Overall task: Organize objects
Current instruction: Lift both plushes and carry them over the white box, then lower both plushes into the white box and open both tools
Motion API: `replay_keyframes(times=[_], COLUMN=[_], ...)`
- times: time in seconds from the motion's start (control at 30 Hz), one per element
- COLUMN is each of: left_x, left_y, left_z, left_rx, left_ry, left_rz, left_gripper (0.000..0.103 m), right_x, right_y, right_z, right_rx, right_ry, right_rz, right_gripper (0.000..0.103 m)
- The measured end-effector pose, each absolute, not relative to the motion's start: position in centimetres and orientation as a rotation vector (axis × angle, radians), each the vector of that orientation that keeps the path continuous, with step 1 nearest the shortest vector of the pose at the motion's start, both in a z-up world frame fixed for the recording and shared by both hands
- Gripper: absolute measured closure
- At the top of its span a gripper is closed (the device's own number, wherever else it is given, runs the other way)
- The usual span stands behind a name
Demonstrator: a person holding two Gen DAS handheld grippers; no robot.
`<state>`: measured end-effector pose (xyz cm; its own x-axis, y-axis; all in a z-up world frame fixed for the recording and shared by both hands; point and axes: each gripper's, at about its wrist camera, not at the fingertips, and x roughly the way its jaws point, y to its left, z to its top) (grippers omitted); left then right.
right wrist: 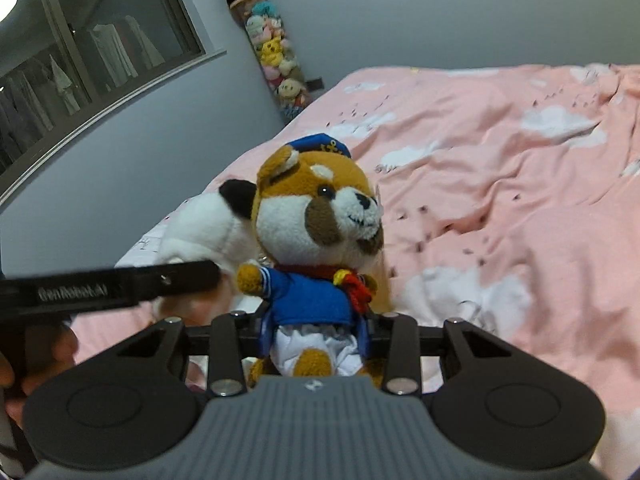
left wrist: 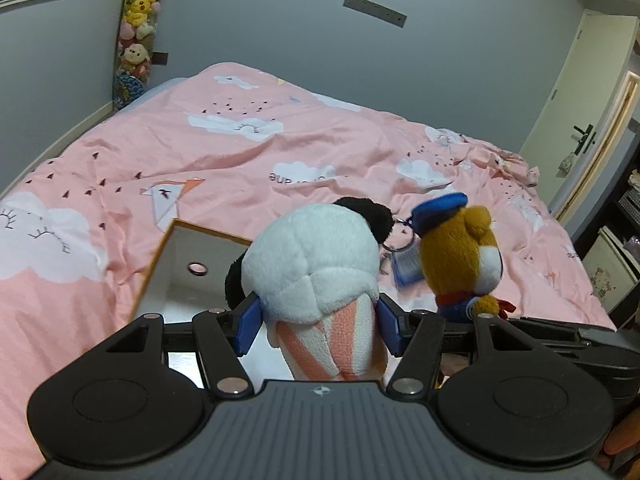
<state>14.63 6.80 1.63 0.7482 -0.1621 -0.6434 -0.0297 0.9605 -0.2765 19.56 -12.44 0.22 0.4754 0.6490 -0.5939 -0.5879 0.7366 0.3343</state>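
My left gripper [left wrist: 319, 322] is shut on a white plush panda [left wrist: 316, 264] with black ears and a pink-striped lower body, held above the bed. My right gripper [right wrist: 316, 330] is shut on a brown plush dog in a blue sailor suit and cap [right wrist: 316, 232], held upright. The two toys are side by side: the sailor dog shows to the right in the left wrist view [left wrist: 460, 256], and the panda shows to the left in the right wrist view [right wrist: 208, 228]. An open white box with an orange rim [left wrist: 160, 248] lies on the bed below and left of the panda.
A pink bedspread with white clouds [left wrist: 240, 152] covers the bed. A tall column of plush toys [left wrist: 138, 32] stands in the wall corner. A door [left wrist: 580, 120] and shelves are at the right. A window [right wrist: 80, 60] is at the left.
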Motion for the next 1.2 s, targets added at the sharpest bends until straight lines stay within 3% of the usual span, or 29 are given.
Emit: replay_keyframes(times=[0.5,0.8,1.2], left_x=[20.6,21.0,21.4], left_y=[11.6,11.9,11.1], left_z=[-4.9,-6.3,-7.7], left_rx=[-0.377,-0.28,-0.23], left_ry=[1.016,1.03,1.02], left_rz=[-0.086,-0.073,-0.066], left_gripper=[0.034,0.034,0.03], right_x=[22.0,23.3,23.3], right_y=[-4.3,-1.3,0.7], right_z=[-3.1,-5.6,-7.5], right_rx=[-0.11,-0.15,-0.341], right_ry=[0.992,1.092,1.046], right_rz=[0.693,0.623,0.573], right_gripper=[0.063,0.063,0.061])
